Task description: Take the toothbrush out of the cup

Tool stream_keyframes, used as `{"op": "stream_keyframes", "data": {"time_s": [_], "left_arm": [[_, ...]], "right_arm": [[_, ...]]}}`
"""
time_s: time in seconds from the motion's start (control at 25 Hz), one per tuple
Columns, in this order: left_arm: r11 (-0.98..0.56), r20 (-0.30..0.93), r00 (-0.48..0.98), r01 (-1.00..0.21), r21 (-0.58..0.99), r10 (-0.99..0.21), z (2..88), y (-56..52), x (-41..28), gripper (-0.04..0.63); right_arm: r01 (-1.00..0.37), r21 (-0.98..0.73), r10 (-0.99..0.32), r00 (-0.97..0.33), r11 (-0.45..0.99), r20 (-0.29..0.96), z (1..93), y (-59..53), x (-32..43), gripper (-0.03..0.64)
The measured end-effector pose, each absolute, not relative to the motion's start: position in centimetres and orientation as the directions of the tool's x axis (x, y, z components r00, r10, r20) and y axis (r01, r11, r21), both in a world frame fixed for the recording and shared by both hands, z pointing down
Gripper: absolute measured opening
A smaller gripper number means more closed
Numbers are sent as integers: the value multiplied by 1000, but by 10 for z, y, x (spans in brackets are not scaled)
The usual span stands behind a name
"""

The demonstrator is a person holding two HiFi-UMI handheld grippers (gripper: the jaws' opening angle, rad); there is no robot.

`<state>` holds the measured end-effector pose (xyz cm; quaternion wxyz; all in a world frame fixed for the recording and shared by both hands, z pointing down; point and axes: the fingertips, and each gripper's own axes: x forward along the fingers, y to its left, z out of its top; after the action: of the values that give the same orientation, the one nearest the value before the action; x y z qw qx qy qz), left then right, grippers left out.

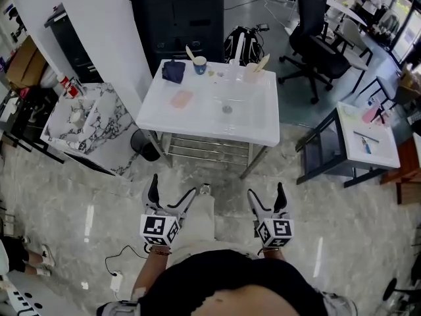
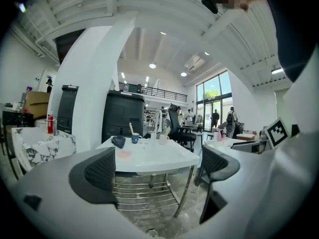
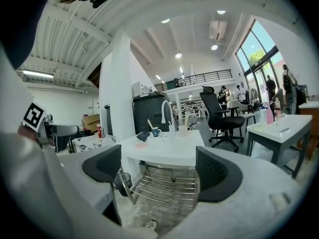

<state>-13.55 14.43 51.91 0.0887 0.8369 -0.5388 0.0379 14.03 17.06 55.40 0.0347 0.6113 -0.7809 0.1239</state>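
The left tool (image 1: 172, 193) and the right tool (image 1: 266, 196) are hanging close to the person's body, well short of the white desk (image 1: 197, 120), each gaping wide and gripping nothing. The toothbrush (image 1: 189, 52) is leaning in the blue cup (image 1: 199, 65) at the desk's far edge, just beside a dark blue cloth (image 1: 173, 71) on the desk's far left corner

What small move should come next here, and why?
Probably step toward the white table: the left gripper and right gripper are both open, empty and well short of it, while the toothbrush stands in the blue cup near its far edge.
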Motion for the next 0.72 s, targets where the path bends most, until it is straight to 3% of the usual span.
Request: {"op": "stream_keyframes", "data": {"time_s": [0.24,0.72], "left_arm": [[-479,157,482,-876,63,-862,516,87,-120,538],[-463,125,472,-881,92,-873,501,-70,-127,538]], "right_arm": [[-966,-141,-951,-243,218,190,549,118,141,459],[-980,-106,-967,-188,171,174,530,-33,151,459]]}}
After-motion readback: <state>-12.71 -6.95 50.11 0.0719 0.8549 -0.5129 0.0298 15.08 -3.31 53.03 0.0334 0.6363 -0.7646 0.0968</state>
